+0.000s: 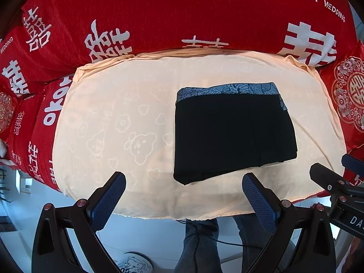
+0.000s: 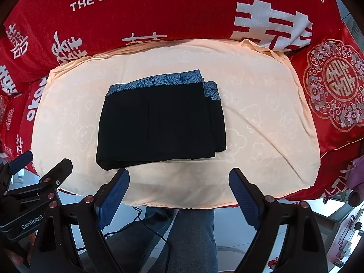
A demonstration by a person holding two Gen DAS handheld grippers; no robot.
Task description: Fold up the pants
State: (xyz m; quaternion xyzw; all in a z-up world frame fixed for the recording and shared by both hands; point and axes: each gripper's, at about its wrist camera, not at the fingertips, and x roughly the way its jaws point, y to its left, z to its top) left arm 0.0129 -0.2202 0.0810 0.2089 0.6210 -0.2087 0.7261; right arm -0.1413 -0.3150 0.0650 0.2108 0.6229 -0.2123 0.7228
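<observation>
Across the far side runs a red quilt (image 1: 173, 16) printed in white lettering; against it lies a cream sheet (image 1: 109, 118) forming the work surface. On that sheet, right of centre in the left wrist view and left of centre in the right wrist view, rest the pants (image 1: 232, 134), already folded into a compact black rectangle with a blue patterned waistband (image 2: 159, 80) along the far edge. Layered edges stack at the right side; the near left corner sags slightly over the sheet.

Left gripper (image 1: 184, 201) hovers off the sheet's near edge, fingers spread wide, holding nothing. Right gripper (image 2: 179, 196) is likewise spread and empty, level with it.

Judgement: the pants lie directly ahead of both tools, between them, long axis running left to right. The right gripper appears slightly nearer the bundle's near edge. Folding looks essentially complete; any remaining move would be a last left-to-right fold or tidying of the stacked edges.
</observation>
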